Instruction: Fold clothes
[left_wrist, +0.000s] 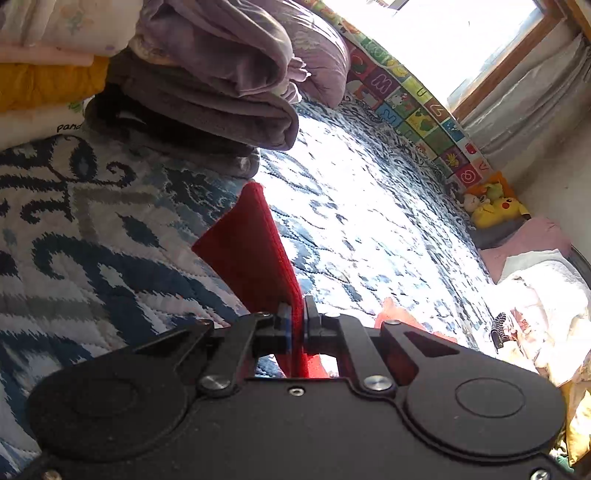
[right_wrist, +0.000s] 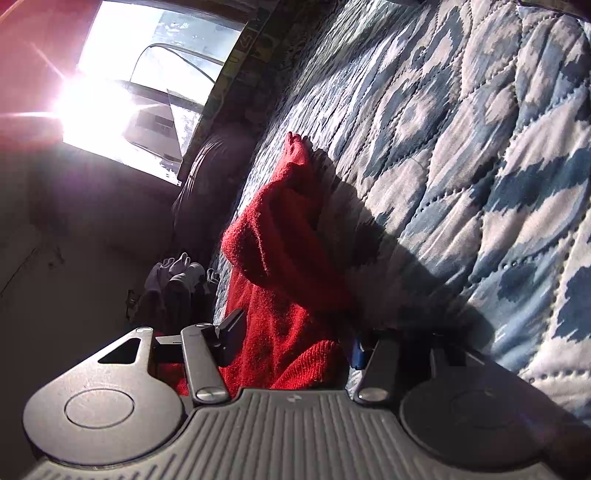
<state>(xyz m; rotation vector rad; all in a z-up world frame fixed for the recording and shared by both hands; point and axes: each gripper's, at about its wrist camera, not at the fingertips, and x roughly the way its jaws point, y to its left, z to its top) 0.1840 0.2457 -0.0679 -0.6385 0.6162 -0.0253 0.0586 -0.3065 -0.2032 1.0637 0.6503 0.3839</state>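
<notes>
Jaws of left gripper (left_wrist: 297, 314) pinching red cloth (left_wrist: 251, 254)

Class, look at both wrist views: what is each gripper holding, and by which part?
The left gripper pinches the red cloth by a flat edge. The right gripper has bunched red cloth between its fingers; its grip cannot be told.

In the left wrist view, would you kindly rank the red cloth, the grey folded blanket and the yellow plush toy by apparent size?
1. grey folded blanket
2. red cloth, though nearness to the camera inflates it
3. yellow plush toy, far off, so true size is unsure
</notes>
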